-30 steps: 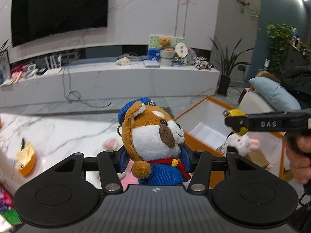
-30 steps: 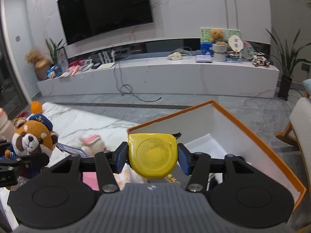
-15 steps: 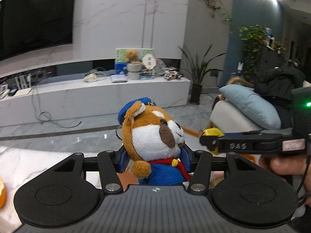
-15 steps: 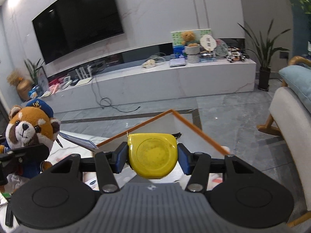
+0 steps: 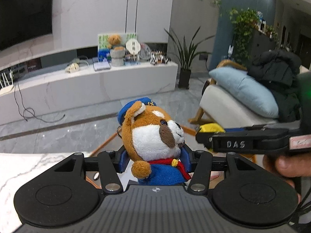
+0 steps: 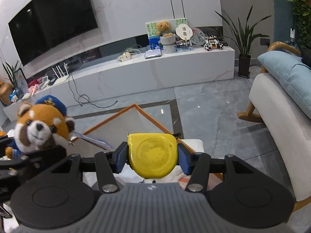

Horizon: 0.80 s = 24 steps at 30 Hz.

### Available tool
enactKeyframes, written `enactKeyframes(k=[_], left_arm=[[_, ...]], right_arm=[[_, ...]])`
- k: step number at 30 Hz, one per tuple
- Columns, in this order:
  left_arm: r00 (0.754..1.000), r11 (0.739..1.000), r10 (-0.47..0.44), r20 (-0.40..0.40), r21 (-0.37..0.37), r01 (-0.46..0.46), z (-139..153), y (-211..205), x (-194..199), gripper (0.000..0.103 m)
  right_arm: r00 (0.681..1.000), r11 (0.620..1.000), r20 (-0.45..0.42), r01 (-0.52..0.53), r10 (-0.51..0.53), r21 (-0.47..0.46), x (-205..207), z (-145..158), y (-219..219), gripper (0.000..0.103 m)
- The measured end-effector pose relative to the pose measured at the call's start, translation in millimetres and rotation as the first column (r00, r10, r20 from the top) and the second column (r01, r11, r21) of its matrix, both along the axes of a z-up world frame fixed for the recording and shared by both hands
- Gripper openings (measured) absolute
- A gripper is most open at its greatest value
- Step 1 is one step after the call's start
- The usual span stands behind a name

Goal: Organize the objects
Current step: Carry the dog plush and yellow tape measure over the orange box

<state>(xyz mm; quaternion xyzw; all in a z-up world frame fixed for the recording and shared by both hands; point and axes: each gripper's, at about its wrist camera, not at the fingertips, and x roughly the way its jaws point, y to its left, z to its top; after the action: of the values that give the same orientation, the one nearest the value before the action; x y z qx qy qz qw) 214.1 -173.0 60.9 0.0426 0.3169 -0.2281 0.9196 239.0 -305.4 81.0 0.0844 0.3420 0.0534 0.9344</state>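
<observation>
A plush red panda (image 5: 153, 137) in a blue cap and blue coat sits upright between the blue pads of my left gripper (image 5: 155, 162), which is shut on its body. My right gripper (image 6: 152, 158) is shut on a yellow tape measure (image 6: 152, 154). The right wrist view shows the plush red panda (image 6: 41, 128) at the left, held beside the right gripper. The left wrist view has the right gripper (image 5: 206, 136) reaching in from the right with the yellow tape measure (image 5: 211, 128) at its tip. Below and ahead of both lies an open white box with orange edges (image 6: 108, 119).
A white marble table top (image 5: 29, 167) lies at the lower left. An armchair (image 6: 279, 104) with a light blue cushion (image 6: 287, 73) stands to the right. A long white TV bench (image 6: 136, 71) with clutter runs along the far wall. A person's fingers (image 5: 287, 165) hold the right gripper's handle.
Both grippers have swung rightward with their loads still held; the room slid left in both views, the armchair came closer, and the marble table and floor toys dropped out of the left view.
</observation>
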Motion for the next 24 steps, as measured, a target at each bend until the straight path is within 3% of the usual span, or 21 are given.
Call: enactKeyframes(k=[10, 24], left_arm=[[0.996, 0.996, 0.007, -0.084, 0.085, 0.000, -33, -3, 27, 0.060], [0.988, 0.989, -0.006, -0.157, 0.146, 0.029, -58, -11, 49, 0.060]], right_arm=[[0.996, 1.000, -0.087, 0.013, -0.014, -0.012, 34, -26, 12, 0.056], [0.985, 0.999, -0.174, -0.008, 0.001, -0.040, 66, -55, 44, 0.056]])
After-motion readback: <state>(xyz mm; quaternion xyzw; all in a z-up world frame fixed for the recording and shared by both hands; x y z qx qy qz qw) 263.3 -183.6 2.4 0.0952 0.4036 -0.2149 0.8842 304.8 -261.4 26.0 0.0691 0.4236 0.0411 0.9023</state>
